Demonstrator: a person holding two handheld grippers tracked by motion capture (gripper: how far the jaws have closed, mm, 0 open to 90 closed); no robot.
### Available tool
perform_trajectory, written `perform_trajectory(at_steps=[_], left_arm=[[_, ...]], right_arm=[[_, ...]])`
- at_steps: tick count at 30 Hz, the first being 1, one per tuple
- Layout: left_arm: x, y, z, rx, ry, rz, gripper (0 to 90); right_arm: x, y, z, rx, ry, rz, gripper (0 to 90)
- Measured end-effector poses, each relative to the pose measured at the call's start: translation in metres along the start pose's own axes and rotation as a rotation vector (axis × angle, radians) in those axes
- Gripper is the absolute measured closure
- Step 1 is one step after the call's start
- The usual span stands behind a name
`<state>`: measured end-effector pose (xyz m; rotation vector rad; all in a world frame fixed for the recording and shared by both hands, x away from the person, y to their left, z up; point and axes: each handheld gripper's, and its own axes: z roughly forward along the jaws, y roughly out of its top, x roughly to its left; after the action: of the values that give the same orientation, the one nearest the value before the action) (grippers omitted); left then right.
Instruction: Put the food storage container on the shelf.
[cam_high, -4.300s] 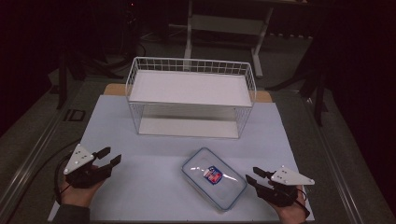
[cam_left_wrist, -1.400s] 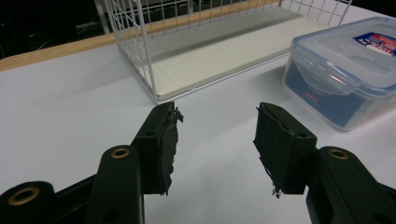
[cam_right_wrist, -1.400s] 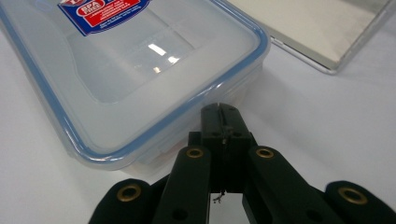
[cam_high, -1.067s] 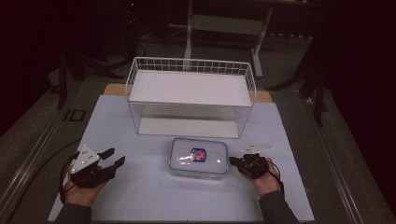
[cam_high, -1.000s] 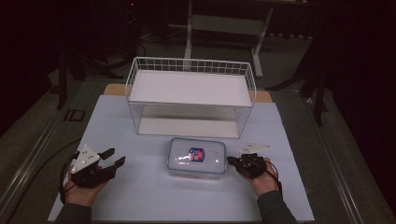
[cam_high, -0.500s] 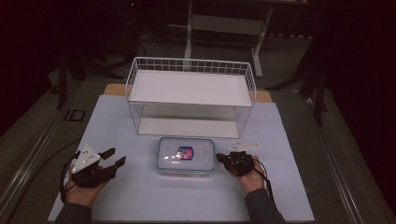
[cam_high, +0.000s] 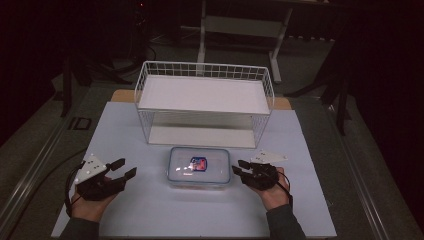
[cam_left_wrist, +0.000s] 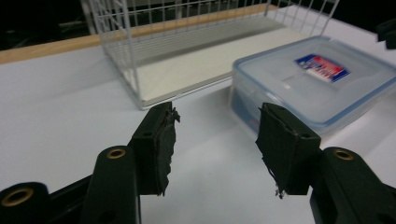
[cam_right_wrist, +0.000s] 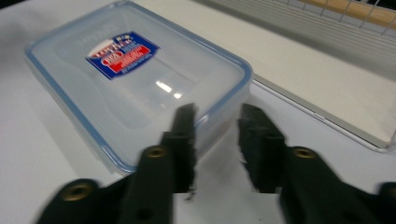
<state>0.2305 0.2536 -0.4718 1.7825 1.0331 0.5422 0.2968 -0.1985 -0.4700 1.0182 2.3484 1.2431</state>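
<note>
A clear lidded container (cam_high: 199, 167) with a blue seal and a red and blue label lies flat on the white mat, just in front of the wire basket (cam_high: 205, 66). My right gripper (cam_high: 237, 167) sits at its right end. In the right gripper view the gripper (cam_right_wrist: 217, 140) is open, its jaws have just been opening, and the container (cam_right_wrist: 140, 79) has its near corner at the gap with no pad pressing on it. My left gripper (cam_high: 127, 167) rests left of the container; its jaws (cam_left_wrist: 215, 135) have just opened a little, with nothing between them.
The white wire basket (cam_left_wrist: 126, 60) with a flat white floor stands behind the container (cam_left_wrist: 313, 79), its open side facing me. The white mat (cam_high: 150, 215) covers the table; dark floor and a metal stand lie beyond the far edge.
The container has slid left to the middle of the mat, with the right gripper following it. The right jaws now stand apart at its corner. The left hand has stayed put.
</note>
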Motion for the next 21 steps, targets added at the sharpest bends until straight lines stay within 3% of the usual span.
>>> perform_trajectory(at_steps=[5, 6, 16, 21], left_arm=[[-0.005, 0.005, 0.008, 0.008, -0.024, -0.013, 42.9], [-0.006, 0.006, 0.01, 0.008, -0.034, -0.021, 42.5], [-0.037, 0.018, 0.056, 0.081, -0.114, -0.052, 32.3], [-0.043, 0.019, 0.078, 0.115, -0.16, -0.114, 26.1]], right_arm=[[0.0, 0.001, -0.001, 0.0, 0.012, 0.021, 52.1], [0.0, 0.001, -0.001, 0.009, 0.019, 0.051, 51.0], [-0.001, -0.002, 0.007, 0.018, 0.09, 0.118, 46.6], [-0.006, -0.005, 0.016, 0.023, 0.131, 0.188, 41.1]])
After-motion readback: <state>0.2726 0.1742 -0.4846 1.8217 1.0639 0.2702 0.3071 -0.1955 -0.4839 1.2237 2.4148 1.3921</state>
